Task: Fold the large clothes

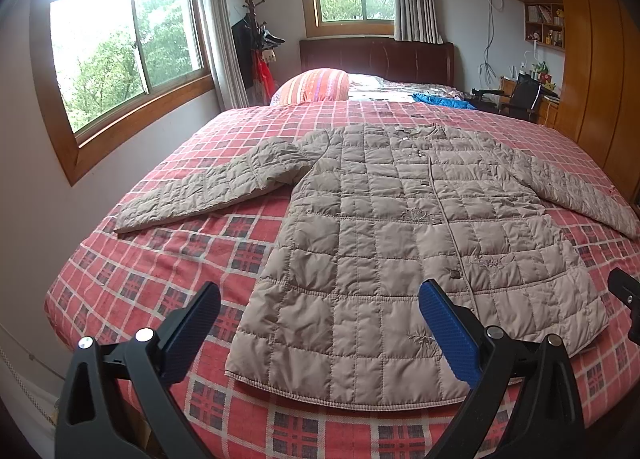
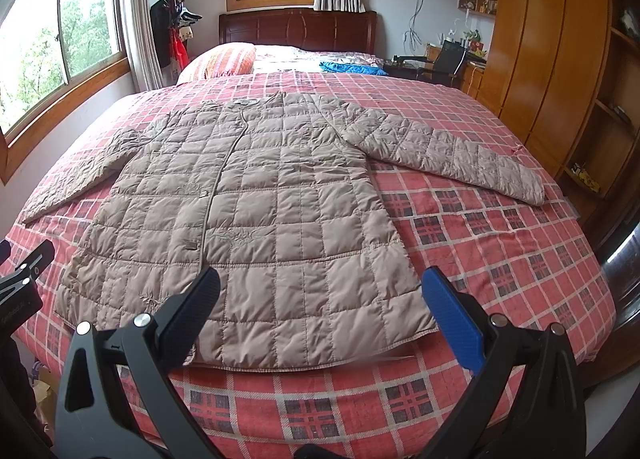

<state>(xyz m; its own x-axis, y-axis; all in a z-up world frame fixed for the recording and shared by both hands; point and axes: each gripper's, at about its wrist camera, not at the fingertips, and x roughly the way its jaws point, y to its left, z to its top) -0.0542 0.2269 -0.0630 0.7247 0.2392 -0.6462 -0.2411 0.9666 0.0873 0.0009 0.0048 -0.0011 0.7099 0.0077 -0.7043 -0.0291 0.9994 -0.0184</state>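
Your left hand-held gripper [image 1: 320,323]: spread wide, empty | right hand-held gripper [image 2: 322,309]: spread wide, empty | quilted coat [image 2: 248,211]: flat on bed [image 2: 500,259], sleeves out | pillow [image 1: 314,85], blue garment [image 1: 442,100]: beyond collar, well apart.

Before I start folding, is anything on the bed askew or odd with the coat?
Nothing stands out. The quilted coat lies flat, front up and buttoned, both sleeves spread out on the plaid bedspread. Both claws, left and right, are open above the hem, touching nothing.
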